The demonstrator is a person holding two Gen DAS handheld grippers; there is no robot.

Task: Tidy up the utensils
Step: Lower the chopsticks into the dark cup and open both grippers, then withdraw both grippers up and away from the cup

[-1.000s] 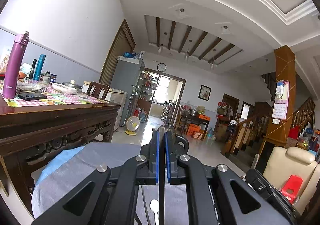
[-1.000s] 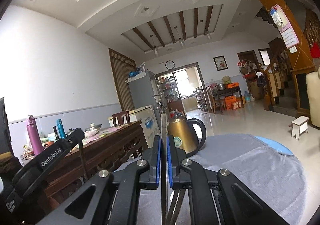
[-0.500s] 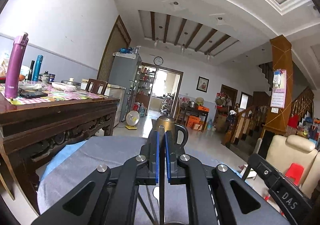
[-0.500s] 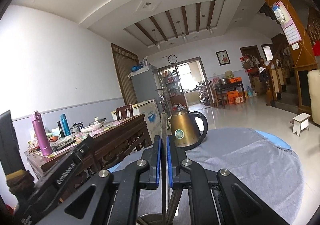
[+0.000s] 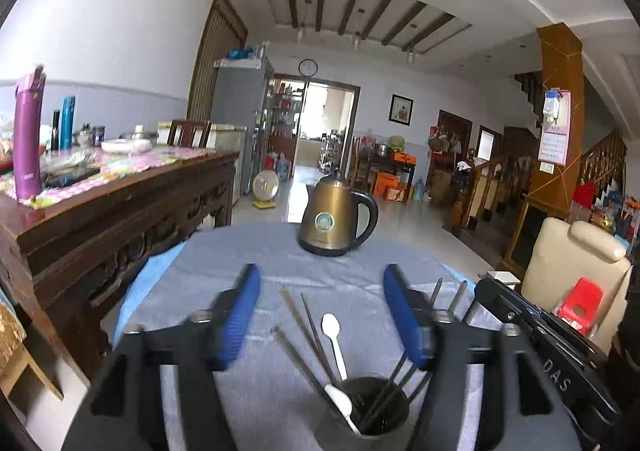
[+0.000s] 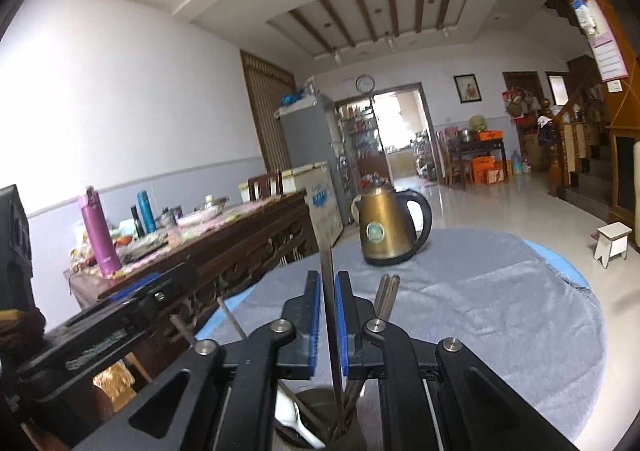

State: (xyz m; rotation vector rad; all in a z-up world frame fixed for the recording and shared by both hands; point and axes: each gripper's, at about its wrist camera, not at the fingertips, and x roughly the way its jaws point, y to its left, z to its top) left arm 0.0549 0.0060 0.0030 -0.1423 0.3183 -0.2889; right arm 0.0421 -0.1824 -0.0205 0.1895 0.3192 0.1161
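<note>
- Left gripper [image 5: 320,315] spread wide, holding nothing, hovers over the holder cup [image 5: 362,407] at the near edge of the grey-clothed table [image 5: 400,271].
- Right gripper [image 6: 328,325] pinches one upright metal stick [image 6: 327,251], probably a chopstick; its lower end points into the cup [image 6: 316,405].
- Cup already holds chopsticks [image 5: 304,327] and white spoons [image 5: 334,335], leaning far and left.
- Risk: stick released off the mouth, so it hits the rim and bounces onto the cloth.
- Risk: stick jams against the leaning chopsticks and levers them out, or tips the cup, since nothing steadies it.
- Risk: the two grippers sit close together near the cup and could knock each other.
- Kettle [image 5: 334,217] far on the table, well apart, no likely trouble.
</note>
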